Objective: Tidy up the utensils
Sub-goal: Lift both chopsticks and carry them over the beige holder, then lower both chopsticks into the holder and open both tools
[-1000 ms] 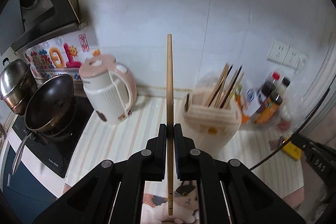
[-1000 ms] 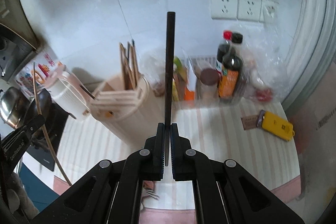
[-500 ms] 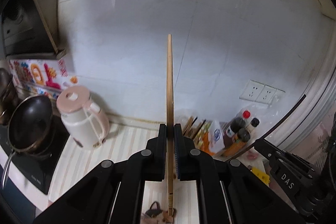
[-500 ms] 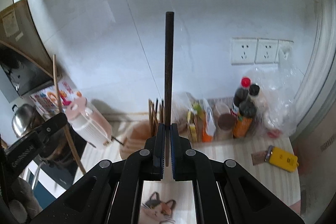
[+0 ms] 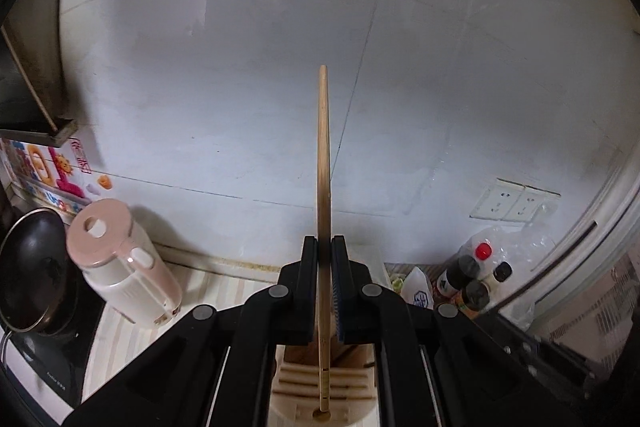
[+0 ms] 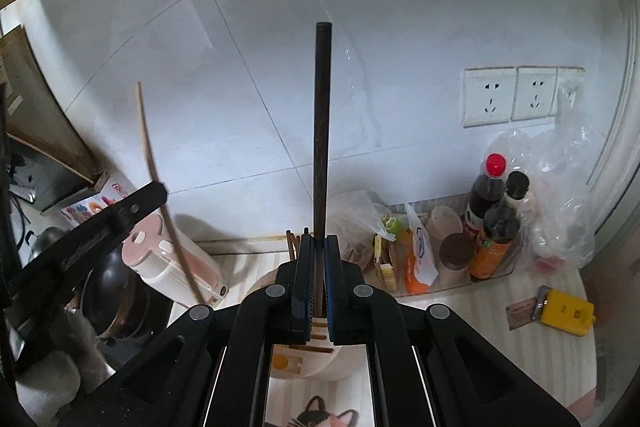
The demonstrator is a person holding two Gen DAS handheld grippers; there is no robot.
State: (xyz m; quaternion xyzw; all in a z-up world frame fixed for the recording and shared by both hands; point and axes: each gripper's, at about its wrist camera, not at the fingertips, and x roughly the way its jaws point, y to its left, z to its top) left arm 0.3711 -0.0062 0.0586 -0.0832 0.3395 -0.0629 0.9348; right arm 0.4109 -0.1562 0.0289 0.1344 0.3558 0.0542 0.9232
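Pale wooden chopstick (image 5: 323,163) stands upright, clamped in the left gripper (image 5: 325,287); dark chopstick (image 6: 322,131) likewise pinched in the right gripper (image 6: 319,283). Both hang over the wooden holder (image 6: 316,359) near the bench's back edge, probably lined up to drop in.

To your left a pink kettle (image 5: 120,263) stands beside a dark pan (image 5: 34,275) on the stove. On your right, bottles (image 6: 496,223) and bags (image 6: 360,223) crowd under the sockets (image 6: 516,95), with a yellow box (image 6: 566,313) lying near them.
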